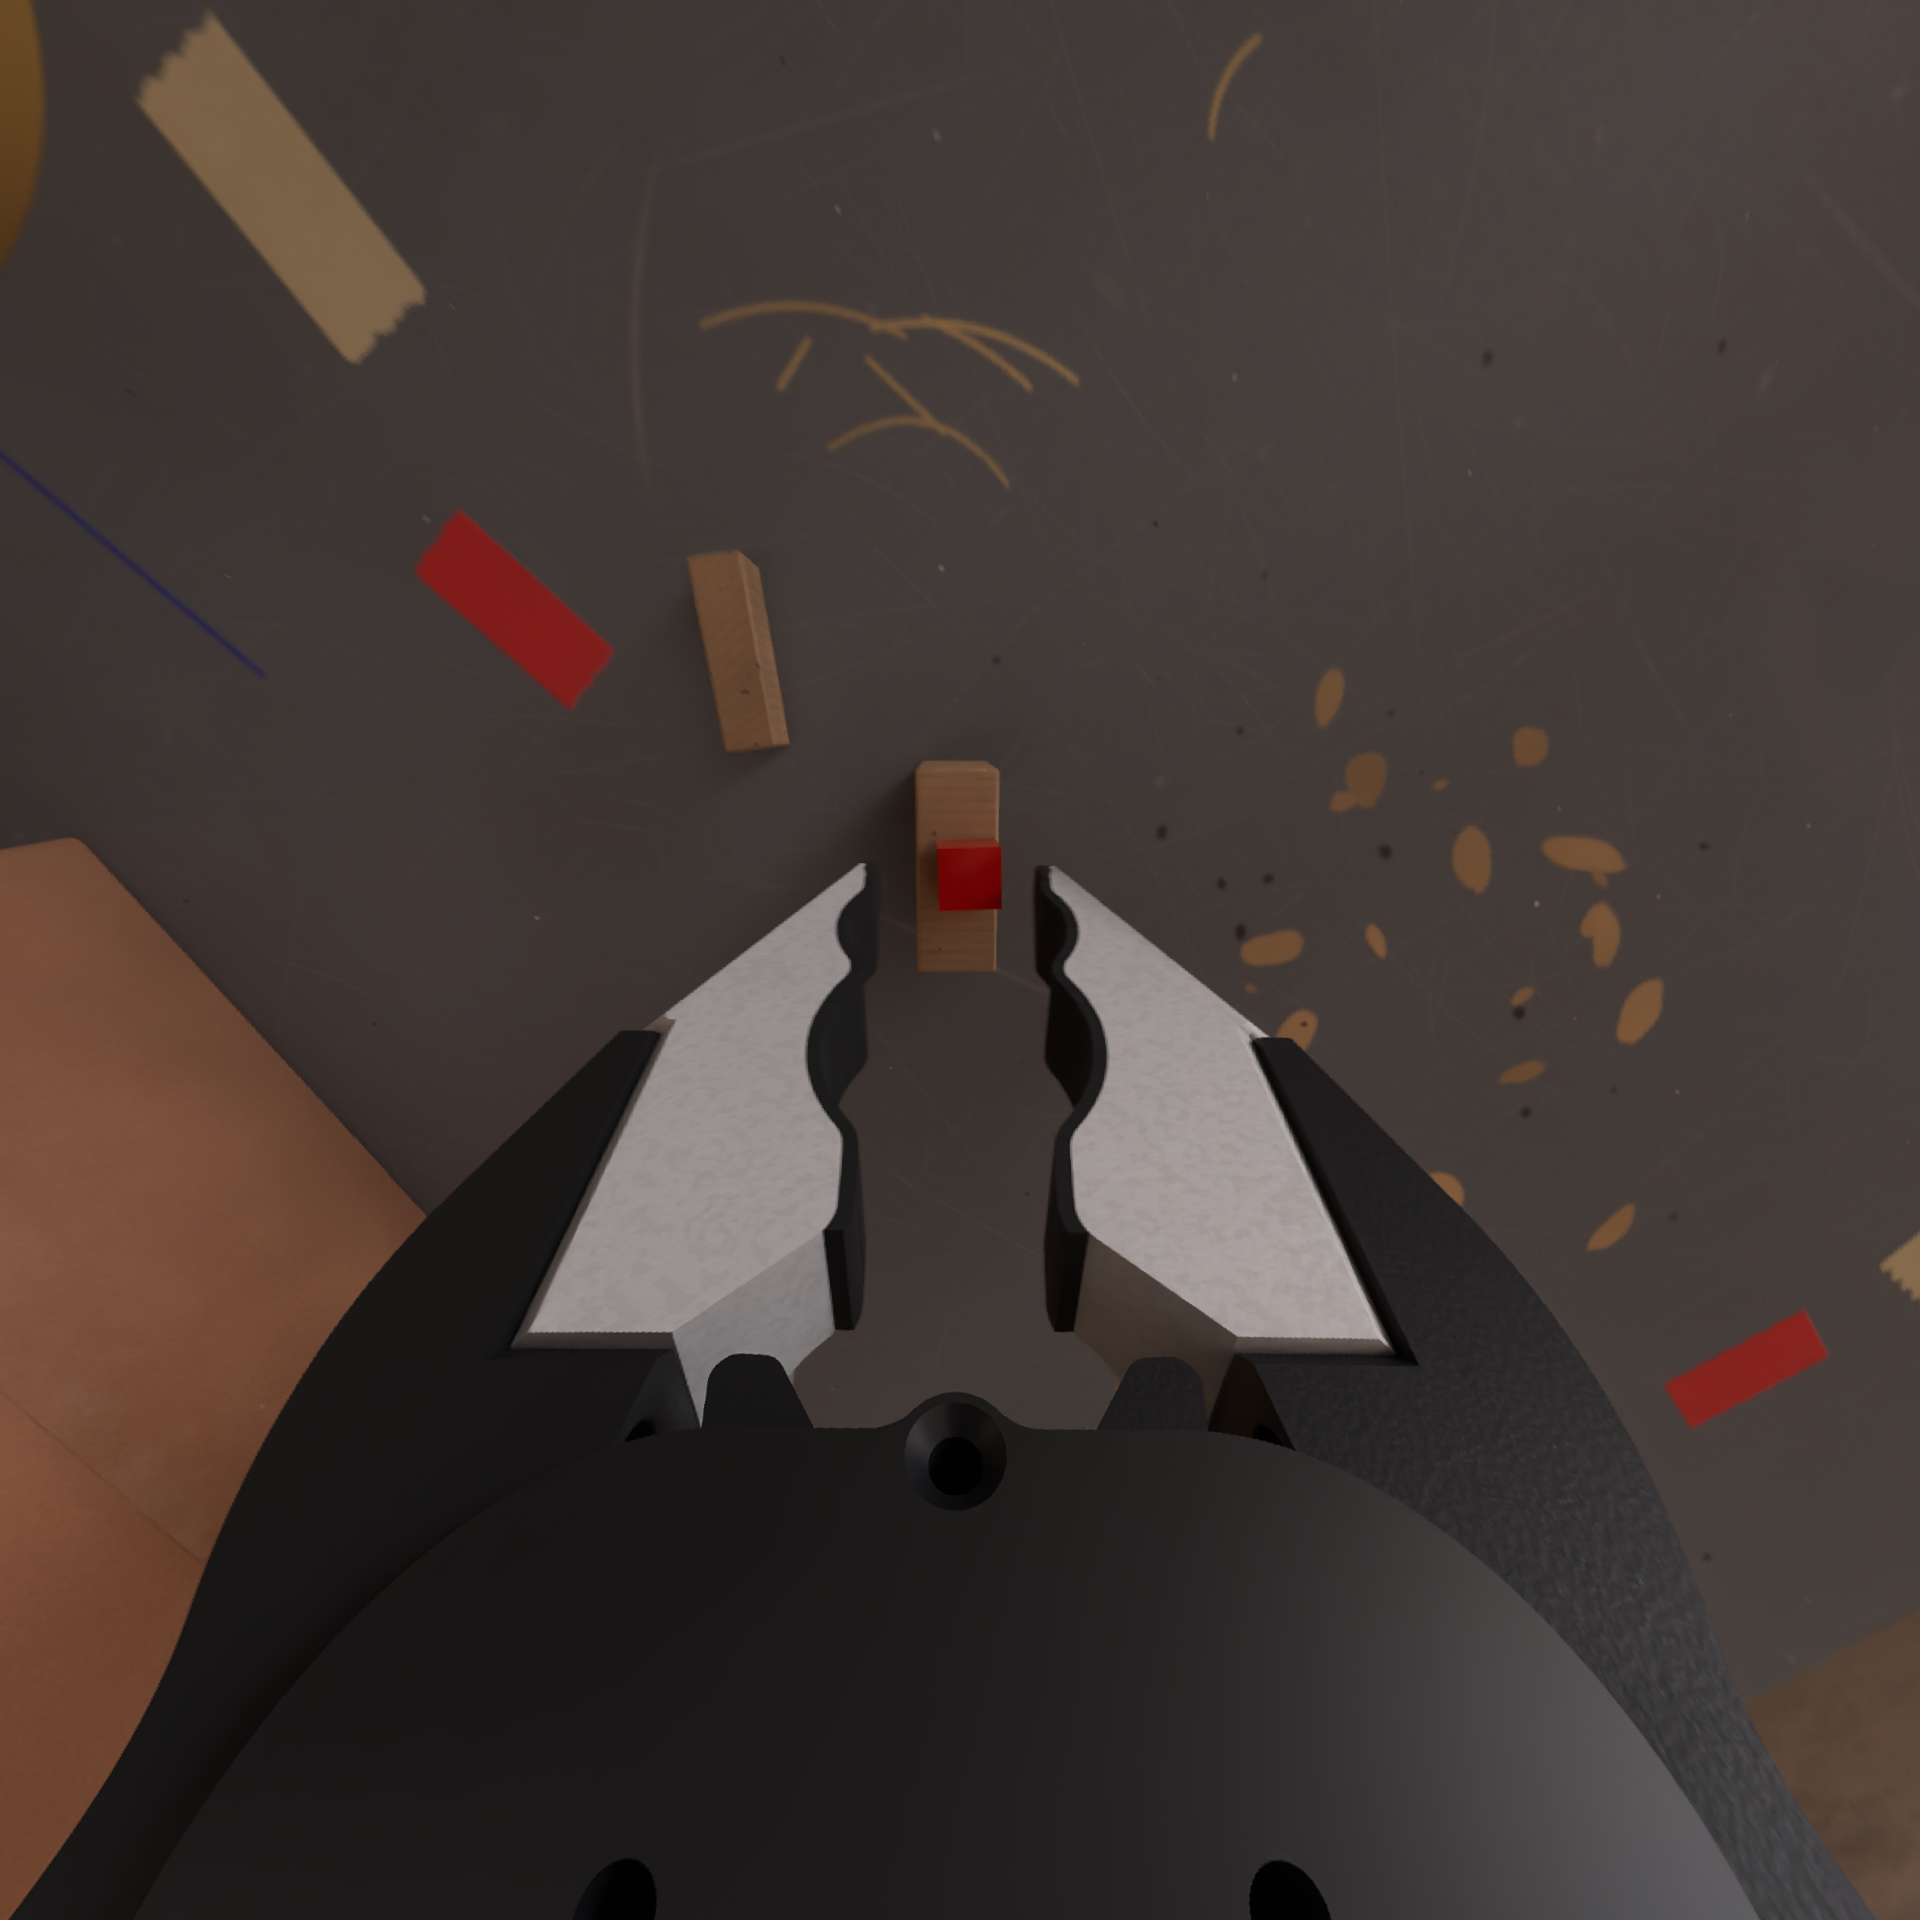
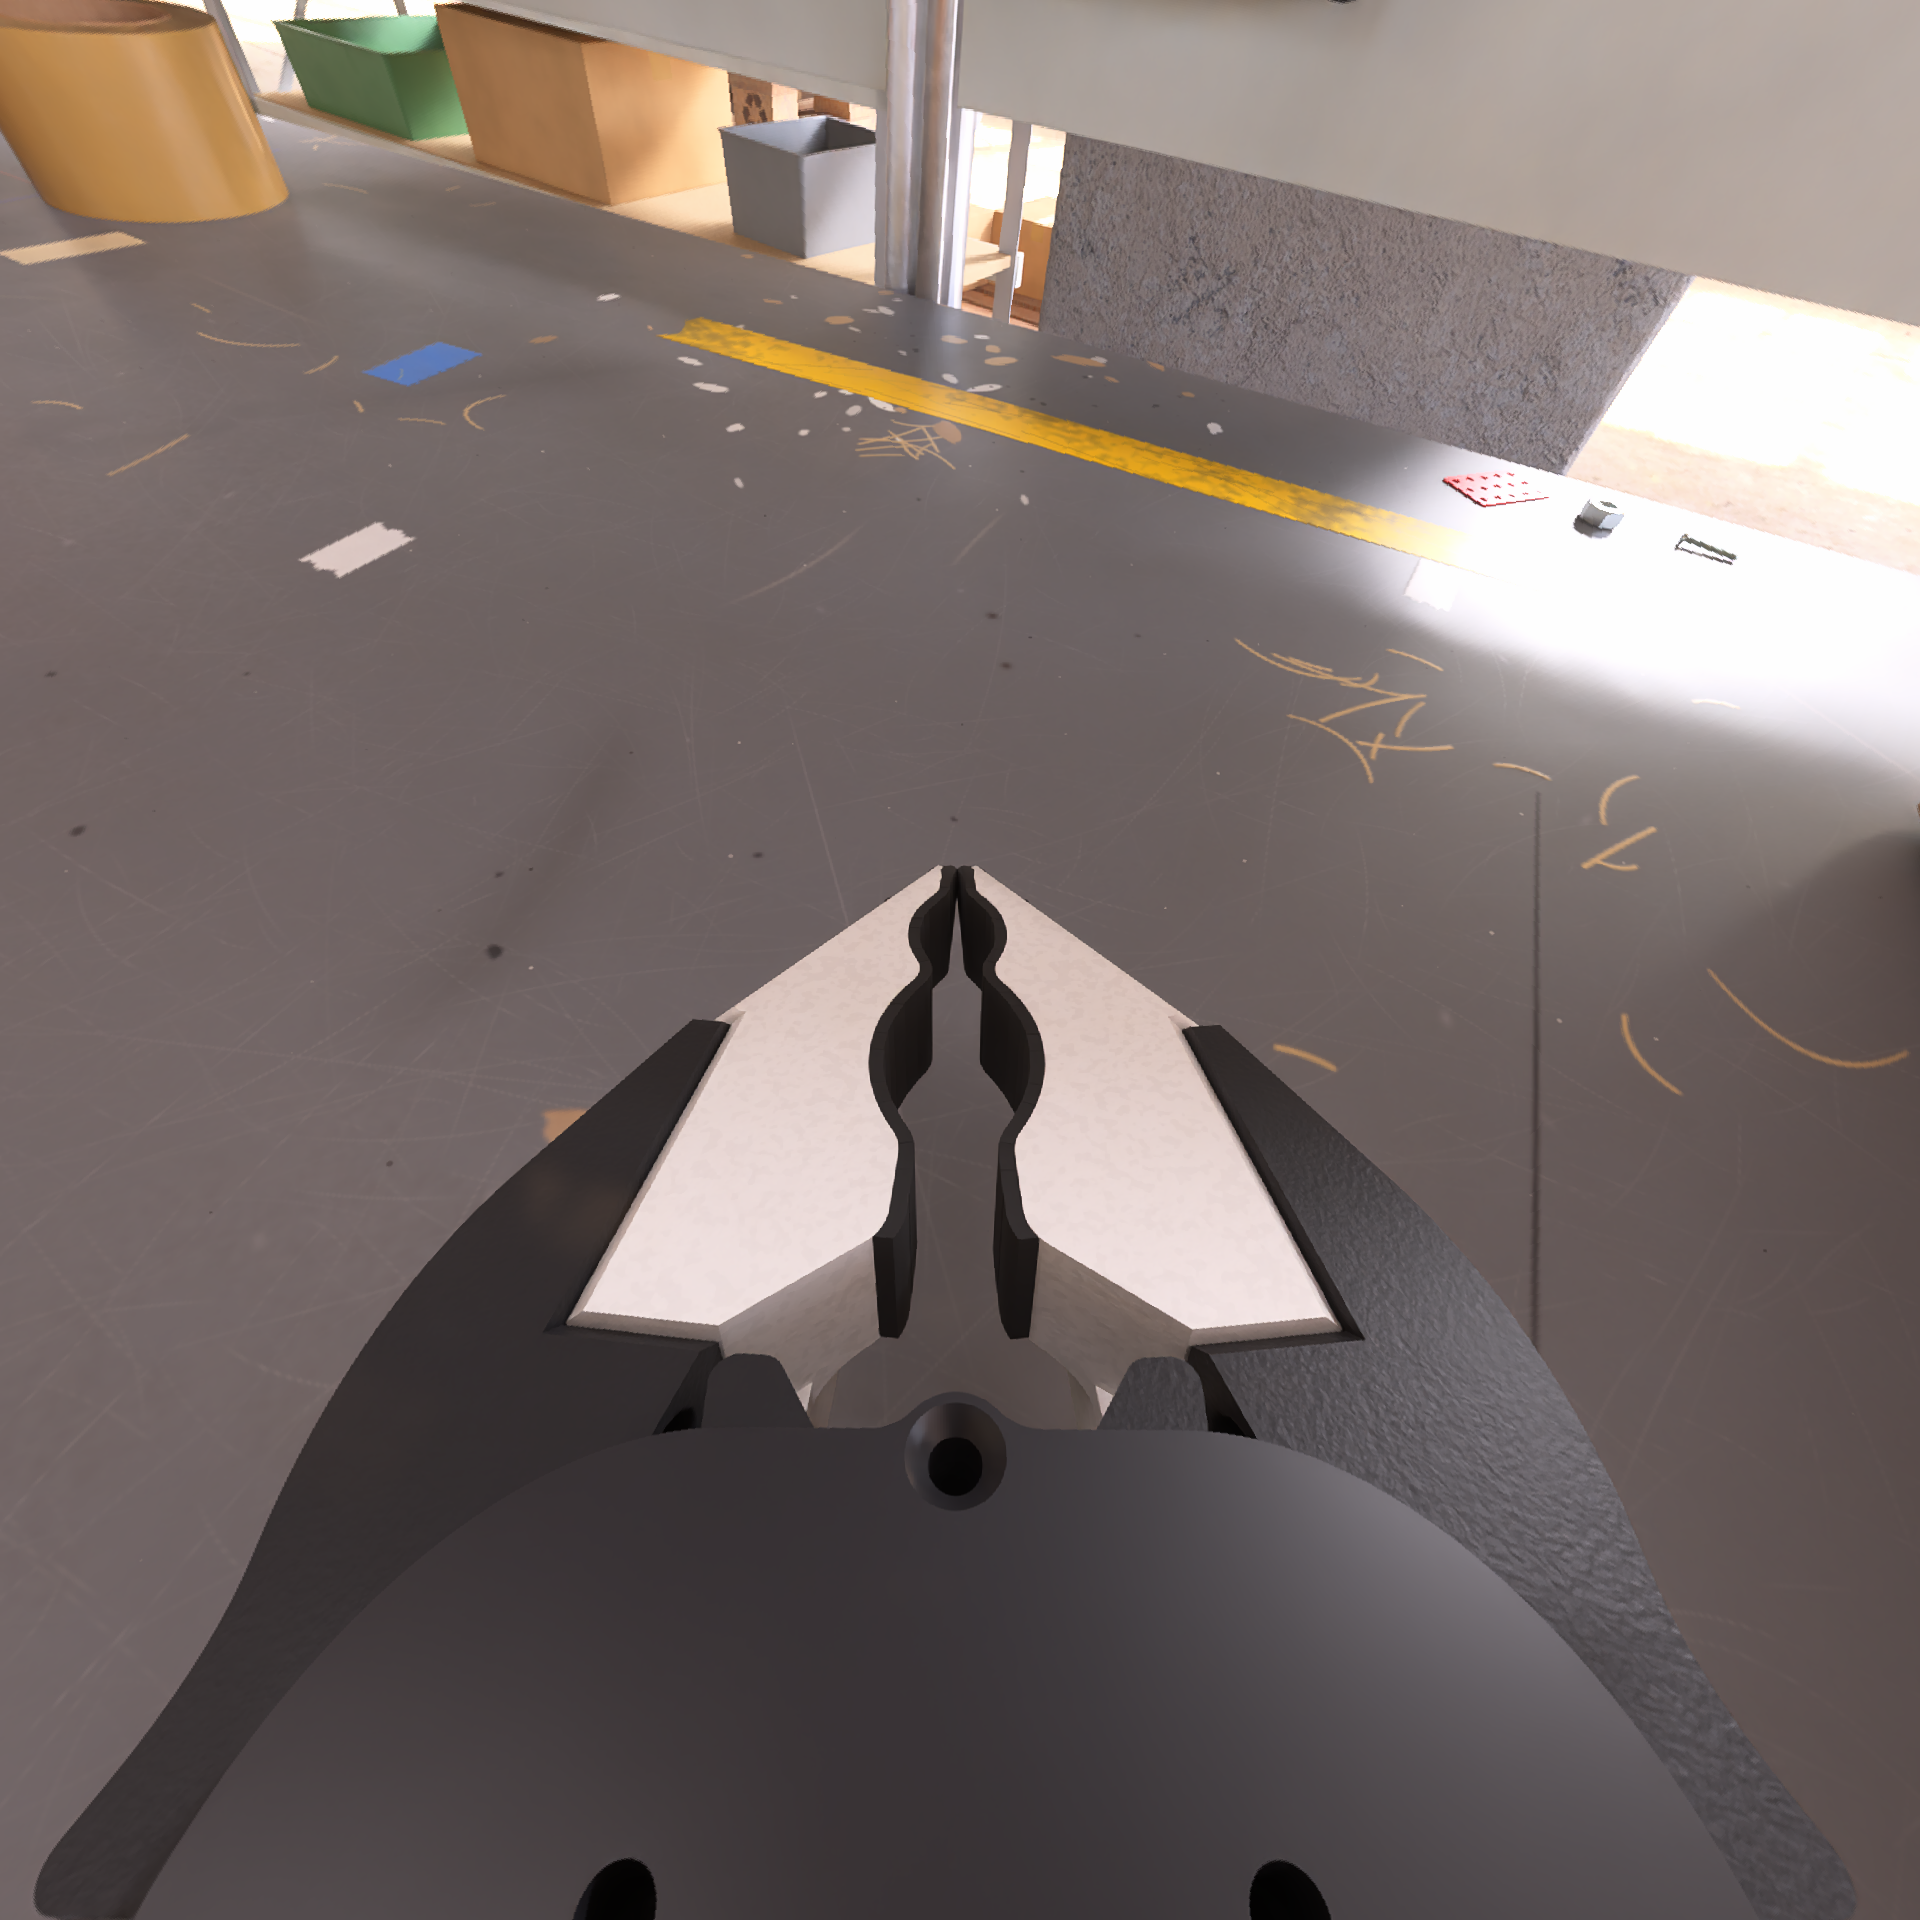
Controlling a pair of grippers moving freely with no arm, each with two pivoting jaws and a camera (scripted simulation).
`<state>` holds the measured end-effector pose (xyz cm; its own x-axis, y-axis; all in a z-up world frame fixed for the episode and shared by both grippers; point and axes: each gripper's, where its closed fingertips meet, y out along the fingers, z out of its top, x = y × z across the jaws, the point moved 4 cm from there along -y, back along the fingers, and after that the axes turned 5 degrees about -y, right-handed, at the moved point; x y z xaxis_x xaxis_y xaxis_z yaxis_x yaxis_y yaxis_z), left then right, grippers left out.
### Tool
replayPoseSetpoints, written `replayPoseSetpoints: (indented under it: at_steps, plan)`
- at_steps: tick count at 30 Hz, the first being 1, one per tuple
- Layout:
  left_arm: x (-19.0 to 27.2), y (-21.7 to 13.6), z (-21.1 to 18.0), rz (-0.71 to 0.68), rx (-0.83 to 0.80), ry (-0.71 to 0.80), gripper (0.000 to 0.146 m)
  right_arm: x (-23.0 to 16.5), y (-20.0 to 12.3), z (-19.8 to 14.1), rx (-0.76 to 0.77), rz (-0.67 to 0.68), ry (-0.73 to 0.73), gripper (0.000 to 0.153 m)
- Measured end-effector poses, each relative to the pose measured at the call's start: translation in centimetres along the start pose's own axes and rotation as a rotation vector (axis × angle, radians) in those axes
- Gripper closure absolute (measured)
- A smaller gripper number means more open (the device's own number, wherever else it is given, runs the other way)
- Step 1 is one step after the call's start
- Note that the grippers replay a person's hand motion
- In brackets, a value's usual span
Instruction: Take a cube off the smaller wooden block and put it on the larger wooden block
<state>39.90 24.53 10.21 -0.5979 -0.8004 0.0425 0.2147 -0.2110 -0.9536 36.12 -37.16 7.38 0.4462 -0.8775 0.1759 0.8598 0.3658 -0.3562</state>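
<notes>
The left gripper (image 1: pixel 954 883) is held above the middle of the frame with its jaws apart around the red cube (image 1: pixel 969 876) on the smaller block (image 1: pixel 957 940), apparently for a grasp, the larger block (image 1: pixel 738 649) lies up-left, and the right gripper (image 2: pixel 956 878) is kept closed and empty.

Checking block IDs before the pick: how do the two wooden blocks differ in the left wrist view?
The smaller wooden block carries the red cube; the larger wooden block has a bare top. The smaller one lies straight ahead, in line with the open left gripper; the larger lies farther off to the left, slightly tilted. Both are light wood, lying flat on the dark table.
</notes>
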Motion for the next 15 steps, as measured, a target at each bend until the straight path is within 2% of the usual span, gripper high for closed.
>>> replayPoseSetpoints:
  at_steps: [2,6,15]
  plan:
    - [-0.3,-0.2,0.4,0.019,0.024,-0.004,0.108,0.0,0.0,0.0,-0.002,0.001,0.000,0.153]
    - [-1.5,0.4,1.5,0.045,0.054,-0.018,0.104,-0.1,0.1,0.0,-0.004,0.002,-0.005,0.153]
    - [-3.3,3.7,2.7,0.027,-0.023,-0.008,0.096,0.1,0.0,-0.1,-0.006,-0.009,0.000,0.153]
